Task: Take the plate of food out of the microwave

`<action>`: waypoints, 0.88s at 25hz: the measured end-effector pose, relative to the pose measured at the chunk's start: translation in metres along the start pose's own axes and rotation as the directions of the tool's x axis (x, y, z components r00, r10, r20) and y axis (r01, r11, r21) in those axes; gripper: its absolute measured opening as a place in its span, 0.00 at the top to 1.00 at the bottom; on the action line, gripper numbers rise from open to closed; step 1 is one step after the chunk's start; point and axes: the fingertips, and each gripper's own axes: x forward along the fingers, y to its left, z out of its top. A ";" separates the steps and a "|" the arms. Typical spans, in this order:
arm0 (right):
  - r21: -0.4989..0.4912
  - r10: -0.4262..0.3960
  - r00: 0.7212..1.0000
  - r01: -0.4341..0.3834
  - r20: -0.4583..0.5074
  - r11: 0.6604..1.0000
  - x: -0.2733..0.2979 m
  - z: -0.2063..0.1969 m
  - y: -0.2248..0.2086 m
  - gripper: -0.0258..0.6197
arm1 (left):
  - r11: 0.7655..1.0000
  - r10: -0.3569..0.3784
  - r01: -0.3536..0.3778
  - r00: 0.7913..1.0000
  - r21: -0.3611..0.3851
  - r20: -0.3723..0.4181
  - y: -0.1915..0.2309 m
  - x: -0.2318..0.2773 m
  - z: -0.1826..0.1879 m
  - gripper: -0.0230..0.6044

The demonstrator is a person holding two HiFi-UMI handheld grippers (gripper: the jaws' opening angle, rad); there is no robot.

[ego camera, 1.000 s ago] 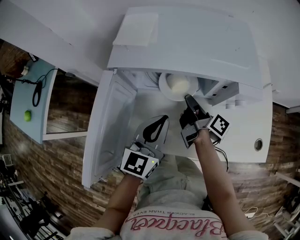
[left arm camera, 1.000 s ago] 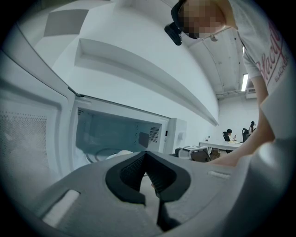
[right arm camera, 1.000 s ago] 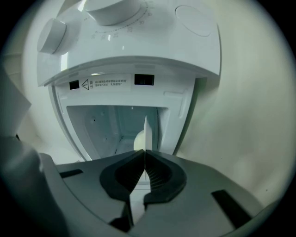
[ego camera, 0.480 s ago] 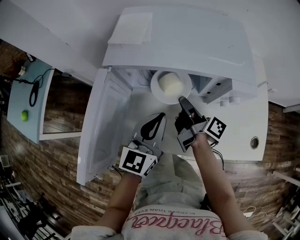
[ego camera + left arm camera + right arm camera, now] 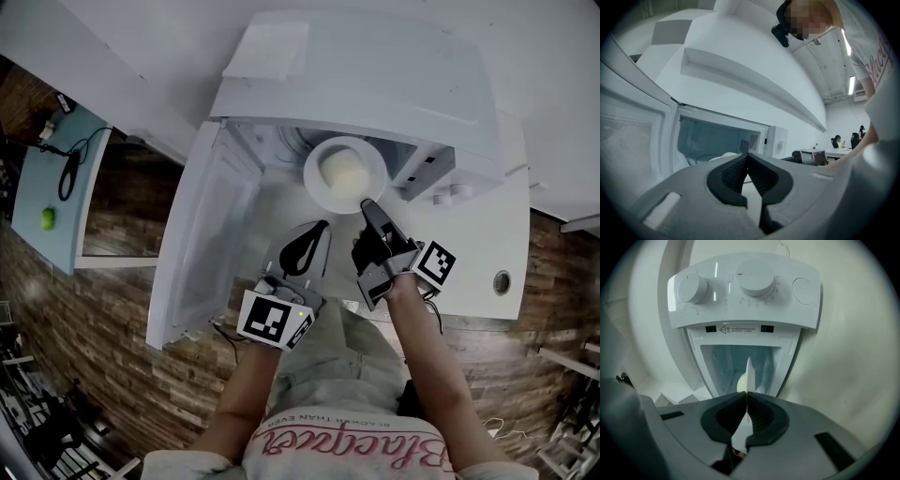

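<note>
Plate (image 5: 317, 190) with a pale mound of food (image 5: 343, 170) sits at the microwave (image 5: 375, 84) mouth, and the right gripper (image 5: 367, 203) is clamped on its near rim. The left gripper (image 5: 323, 225), jaws together and empty, hangs just left of the right one. The right gripper view catches the plate edge-on below two knobs (image 5: 692, 288) (mere bumps from the head view). The left gripper view looks past the open door (image 5: 633, 136) into the cavity.

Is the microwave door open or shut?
Open. The white microwave door stands swung wide, and the round white plate shows in the uncovered opening.
</note>
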 end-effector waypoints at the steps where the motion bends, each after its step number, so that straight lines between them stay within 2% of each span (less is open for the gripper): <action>1: -0.003 0.001 1.000 -0.001 -0.004 1.000 -0.003 -0.001 0.002 0.93 | 1.000 0.002 -0.002 1.000 0.003 0.002 -0.001 -0.002 0.002 0.96; 9: -0.014 0.021 0.999 -0.022 -0.032 1.000 -0.027 -0.010 0.016 0.93 | 1.000 0.012 -0.013 1.000 0.021 0.027 -0.015 -0.013 0.014 0.96; 22: 0.007 0.062 0.998 -0.062 -0.018 0.998 -0.054 -0.022 0.034 0.93 | 0.998 -0.003 0.000 0.999 0.062 0.043 -0.033 -0.030 0.031 0.96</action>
